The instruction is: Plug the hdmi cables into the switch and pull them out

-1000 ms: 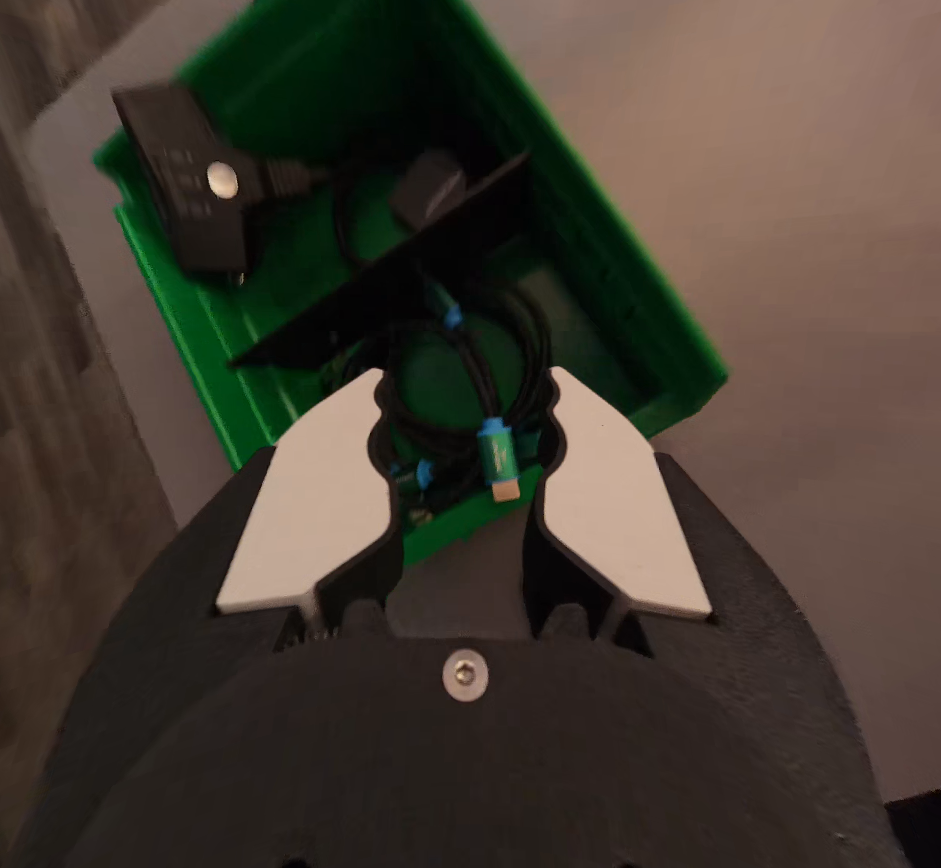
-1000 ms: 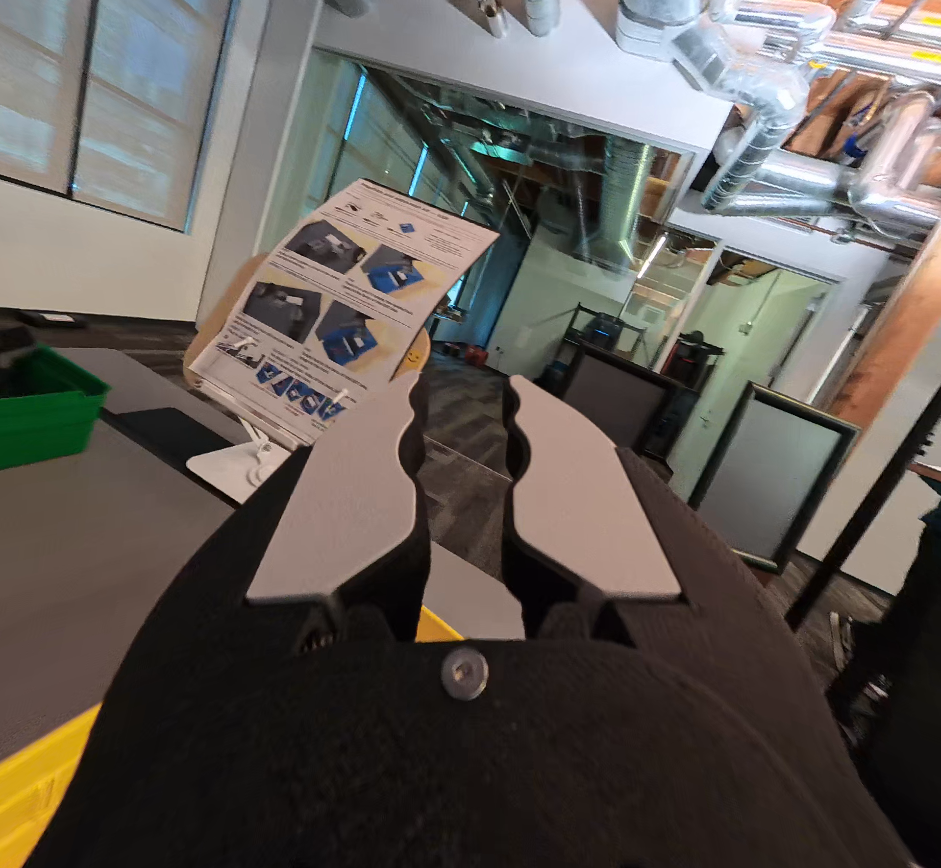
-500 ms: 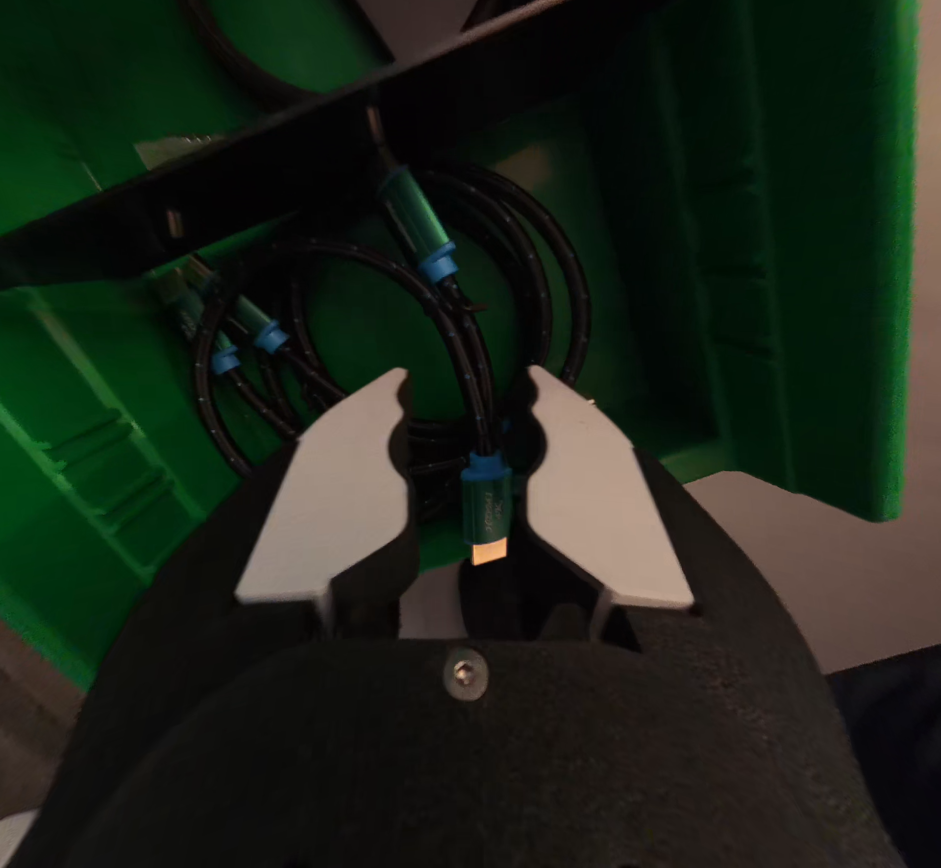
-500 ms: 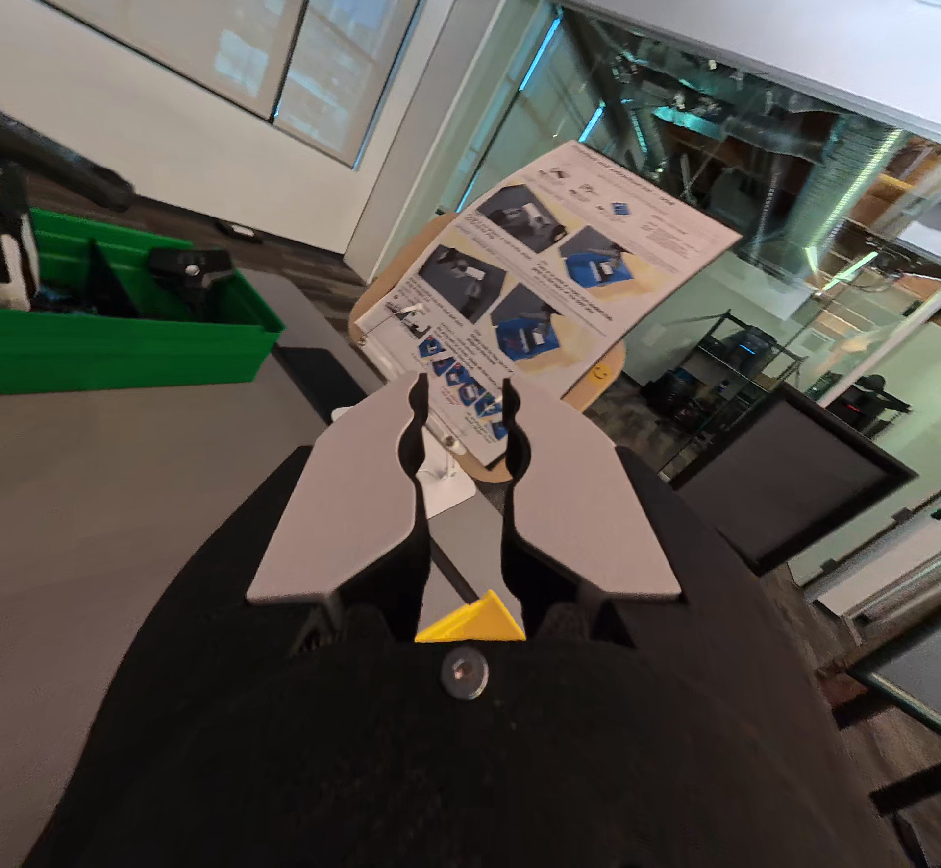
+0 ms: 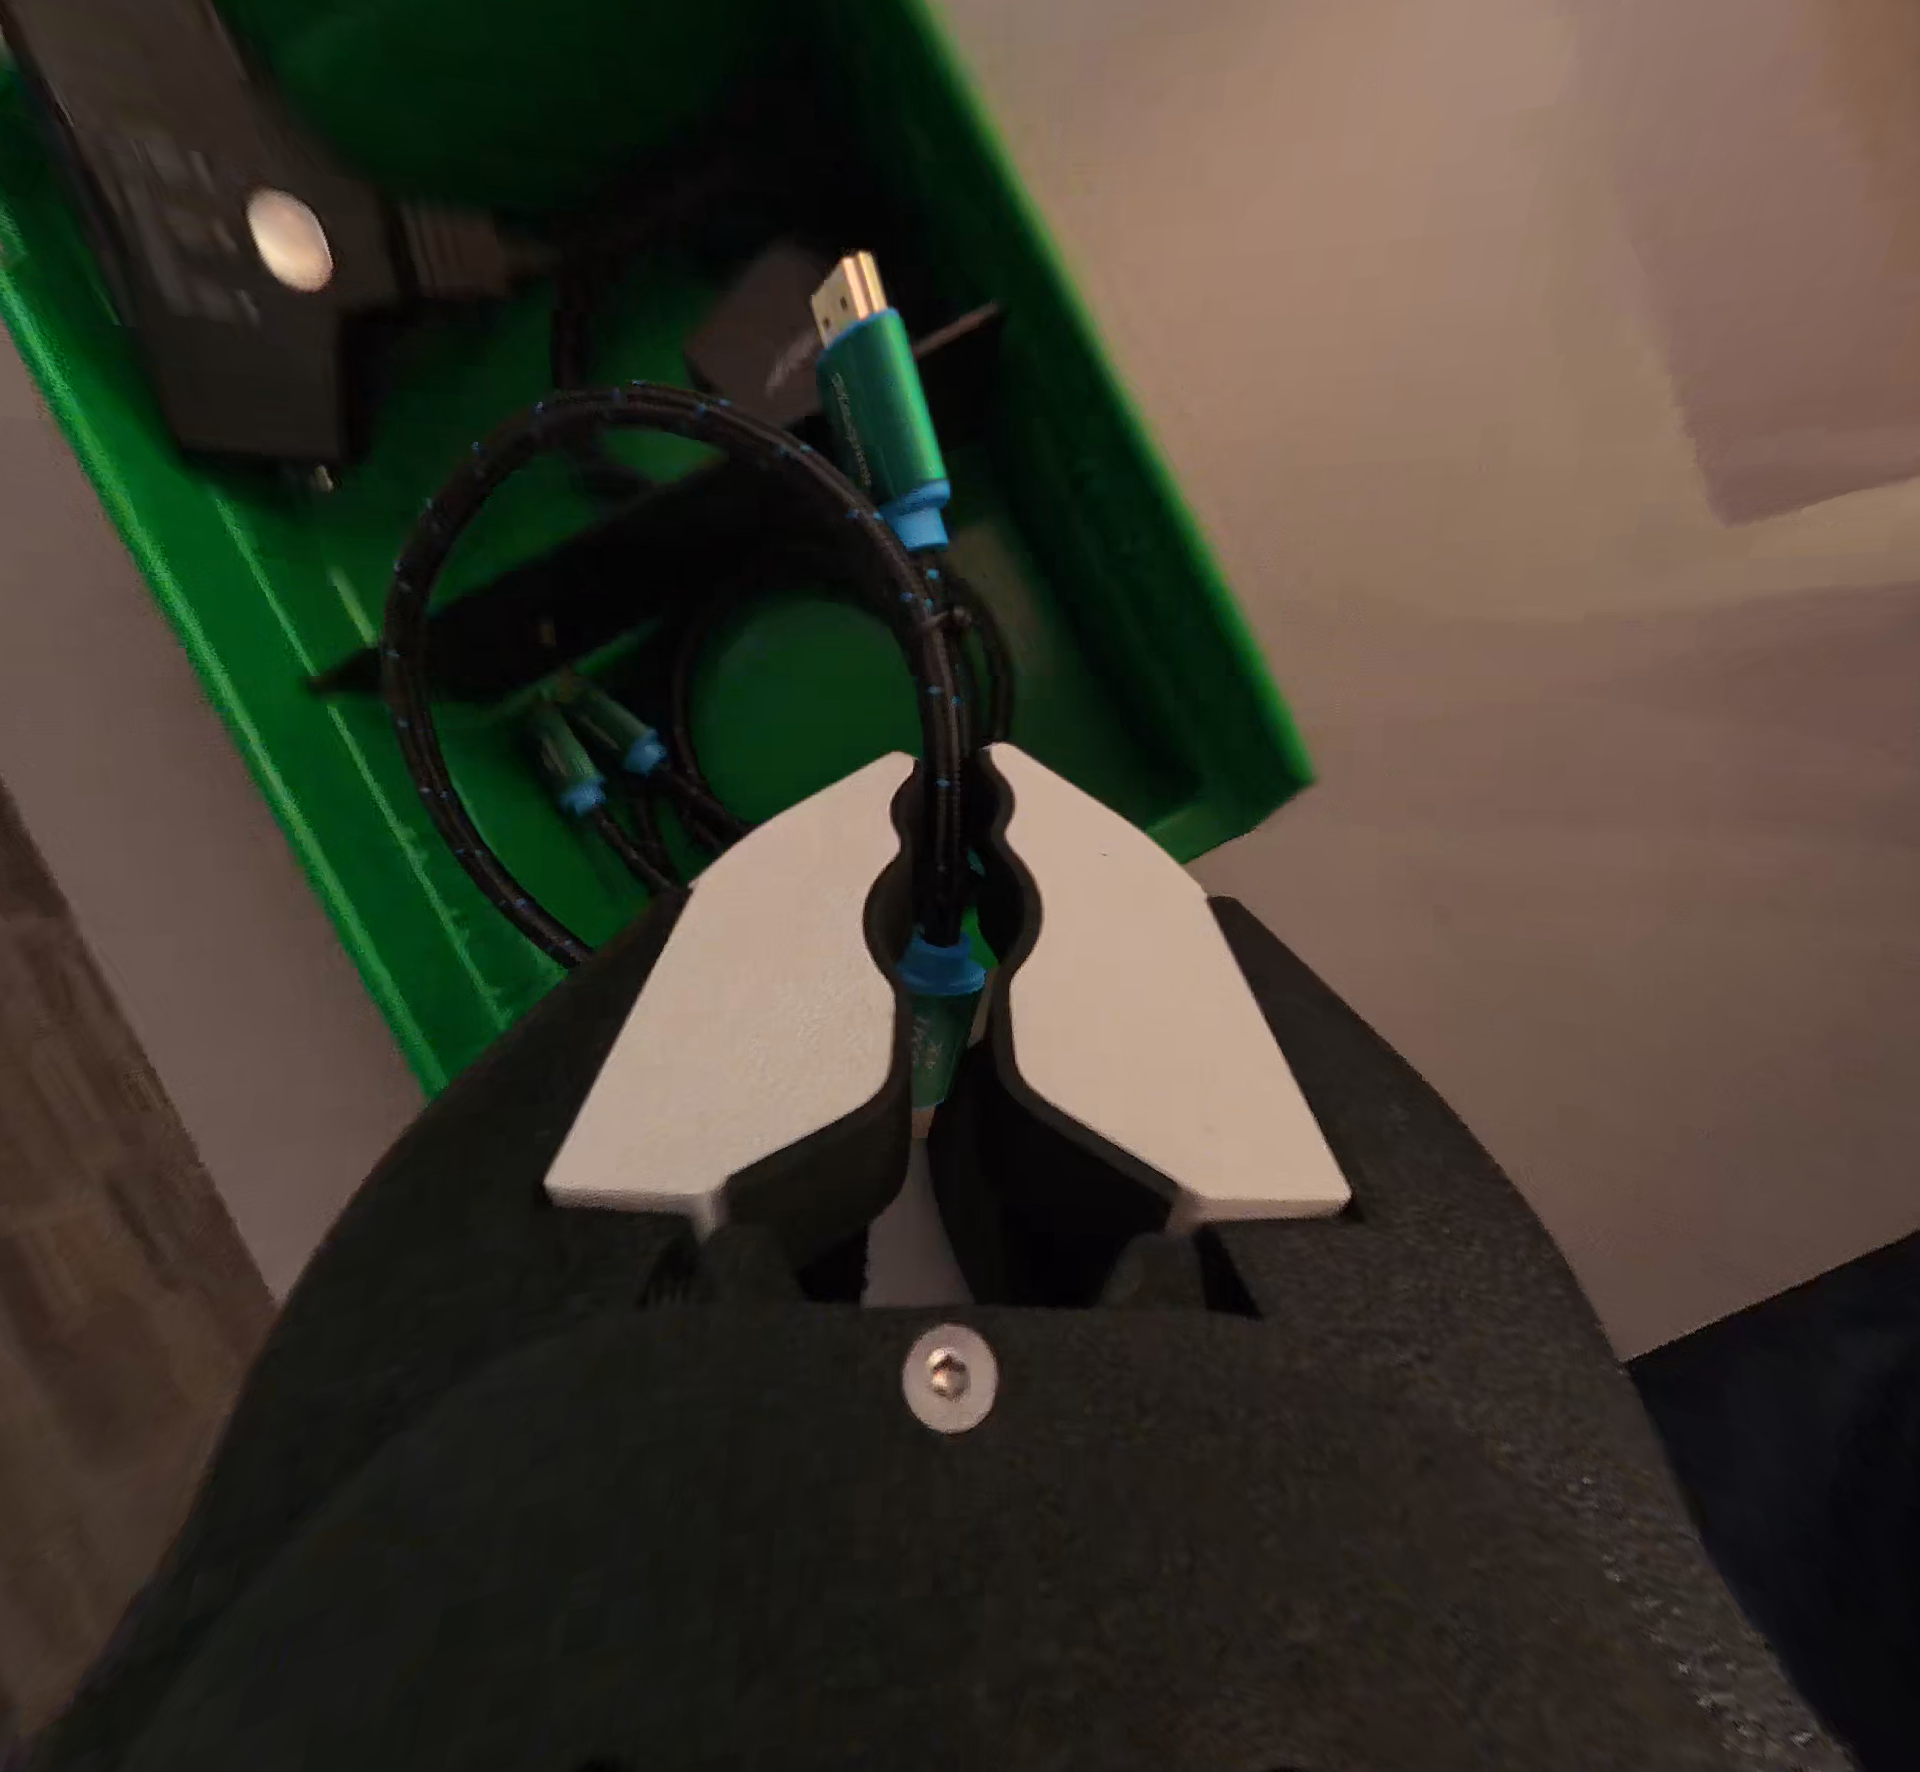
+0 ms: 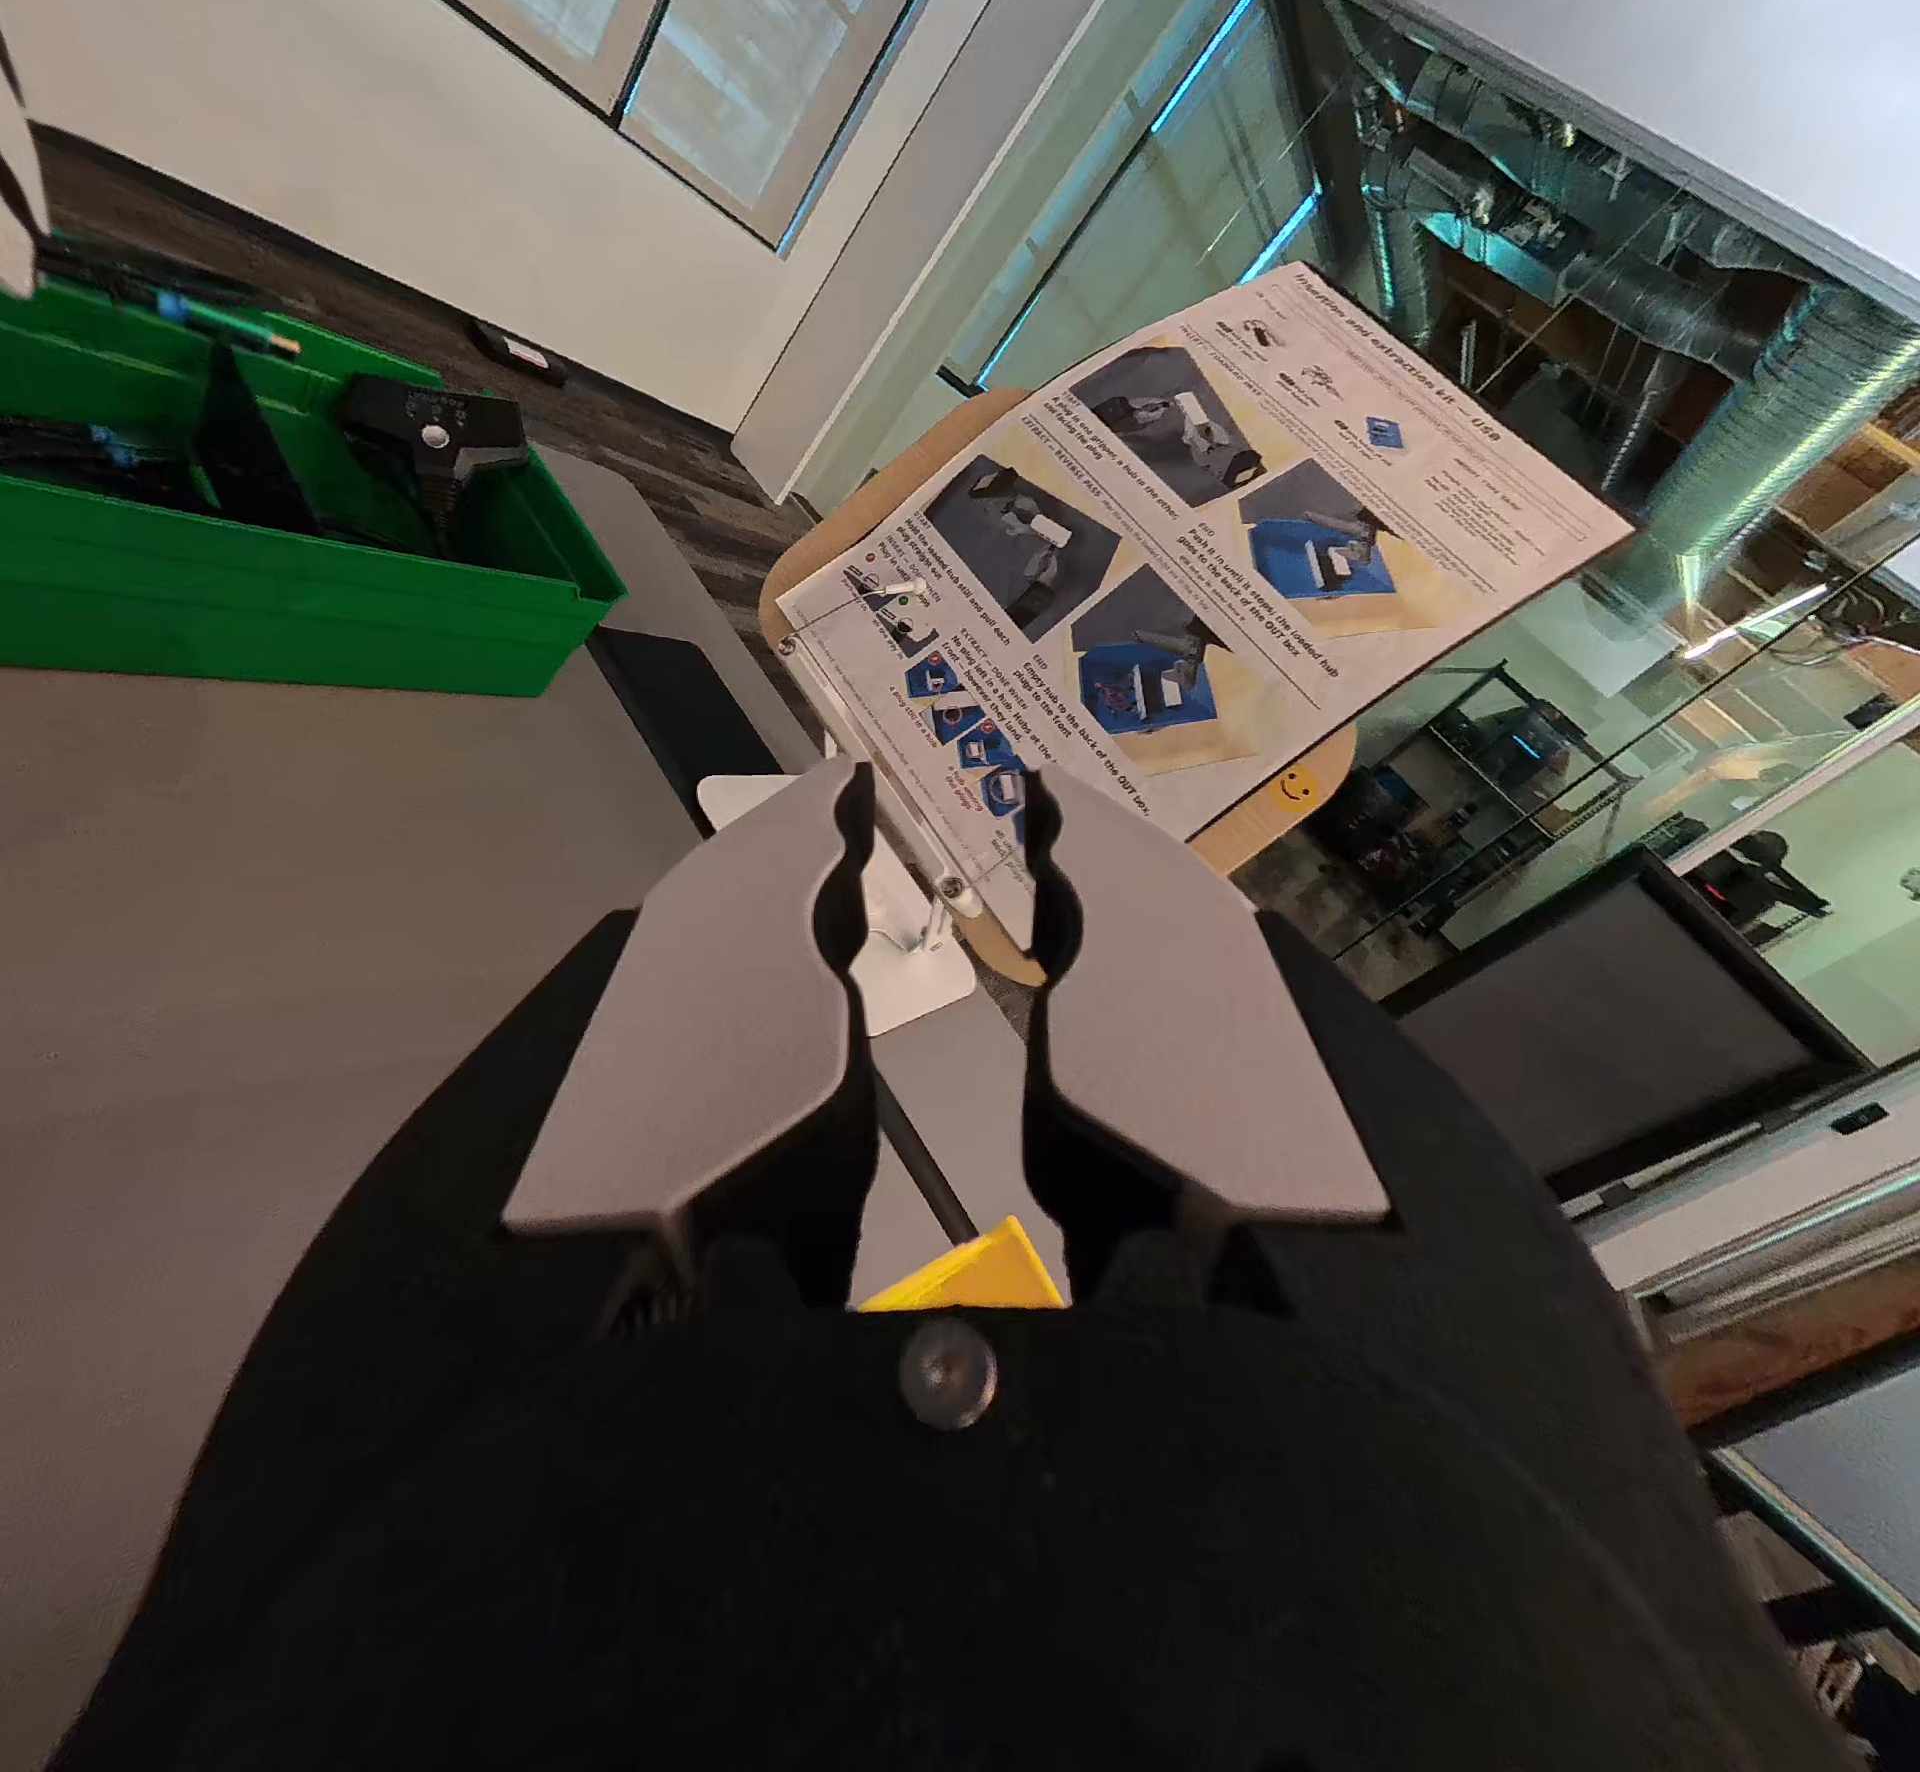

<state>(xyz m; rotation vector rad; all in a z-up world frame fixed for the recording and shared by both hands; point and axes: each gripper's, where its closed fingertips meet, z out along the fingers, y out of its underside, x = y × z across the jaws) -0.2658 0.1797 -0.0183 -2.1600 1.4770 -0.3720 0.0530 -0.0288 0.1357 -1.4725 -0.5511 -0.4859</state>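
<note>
1. Your left gripper (image 5: 948, 777) is clenched on a braided black HDMI cable (image 5: 488, 517). The fingers (image 5: 769, 984) pinch the cord right at its blue strain relief, and one teal plug (image 5: 935, 1036) sits back between the jaws, toward the camera.
2. The rest of that cable loops up through the centre of the left wrist frame. Its other teal plug (image 5: 883, 392) stands near upper centre, metal tip pointing up.
3. Behind the loop is the green bin (image 5: 1091, 475) — it runs from upper left to centre right and sits on a grey table (image 5: 1455, 372).
4. A black divider (image 5: 644, 579) splits the bin. More coiled cables (image 5: 623, 787) with teal plugs lie in the nearer compartment, just left of your fingers.
5. The switch (image 5: 197, 268) — a black box with a round silver button — sits in the farther compartment at upper left, tilted against the bin wall, with a black cable plugged into its side. That corner is blurred.
6. Your right gripper (image 6: 945, 792) is released, with a clear gap between the jaws and nothing in them. It hangs over the table edge, well apart from the bin.
7. In the right wrist view the bin is at mid left, with the switch poking above its rim.
8. A printed instruction sheet (image 6: 1195, 579) on a stand fills the centre right of that view. A yellow corner (image 6: 966, 1270) shows low between the fingers; what it belongs to is unclear.
</note>
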